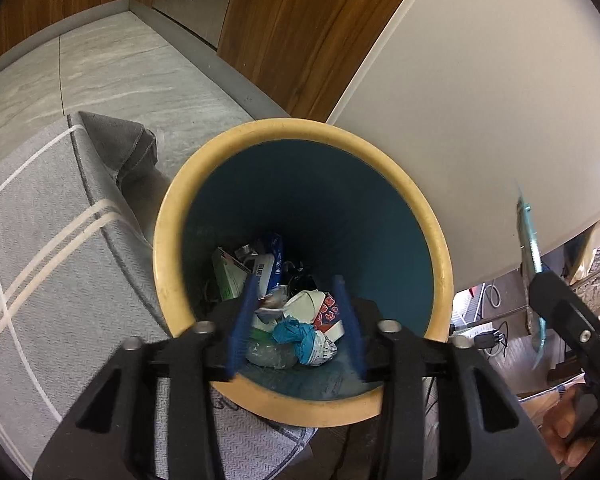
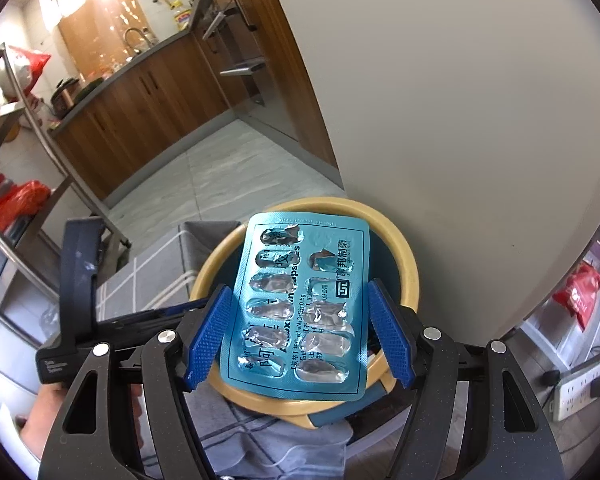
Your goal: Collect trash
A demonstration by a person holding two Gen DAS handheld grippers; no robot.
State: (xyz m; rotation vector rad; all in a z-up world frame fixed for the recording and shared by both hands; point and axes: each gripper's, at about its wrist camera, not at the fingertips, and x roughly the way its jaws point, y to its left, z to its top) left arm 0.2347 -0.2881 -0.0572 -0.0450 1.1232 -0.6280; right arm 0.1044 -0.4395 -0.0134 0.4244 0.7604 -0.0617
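A teal bin with a yellow rim (image 1: 428, 216) stands on the floor, with several pieces of crumpled trash (image 1: 300, 320) at its bottom. My left gripper (image 1: 296, 320) is open and empty right over the bin's mouth. In the right wrist view, an empty teal blister pack (image 2: 300, 304) sits between the blue pads (image 2: 208, 328) of my right gripper (image 2: 300, 320), over the bin's rim (image 2: 408, 264). The jaws stand wide and the pack looks loose between them. The pack also shows edge-on in the left wrist view (image 1: 530, 248).
A white round tabletop (image 1: 480, 100) overhangs the bin at right. A grey striped rug (image 1: 40, 260) with a folded corner lies left. Wooden cabinets (image 2: 140, 108) line the far wall. A power strip (image 2: 584, 384) and cables lie at right.
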